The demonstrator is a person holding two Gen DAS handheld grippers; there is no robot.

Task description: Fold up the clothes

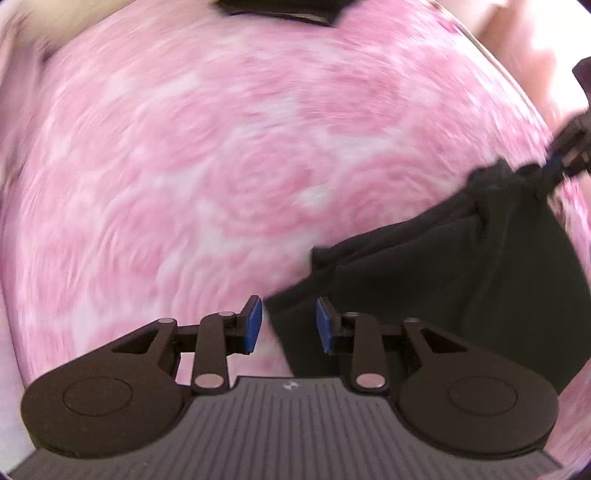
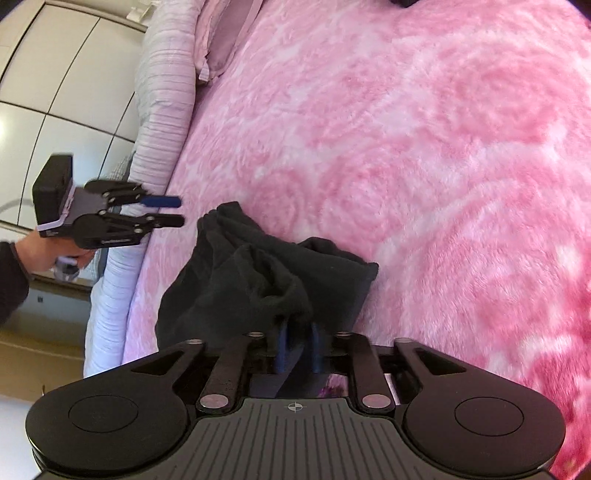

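A crumpled black garment (image 2: 266, 280) lies on the pink fluffy blanket (image 2: 424, 166); in the left wrist view the black garment (image 1: 443, 280) is at the lower right. My right gripper (image 2: 299, 349) sits at its near edge, blue pads a little apart, with a bunched fold lying over and between them. It appears open. The right gripper (image 1: 569, 155) also shows at the garment's drawn-up corner. My left gripper (image 1: 289, 325) is open with nothing between its pads. Seen from the right wrist, the left gripper (image 2: 177, 211) hovers left of the garment, apart from it.
The blanket covers a bed. A pale striped duvet (image 2: 162, 110) runs along its left side, with white wardrobe doors (image 2: 55, 74) beyond. A hand and dark sleeve (image 2: 33, 258) hold the left gripper. A dark object (image 1: 277, 11) lies at the blanket's far end.
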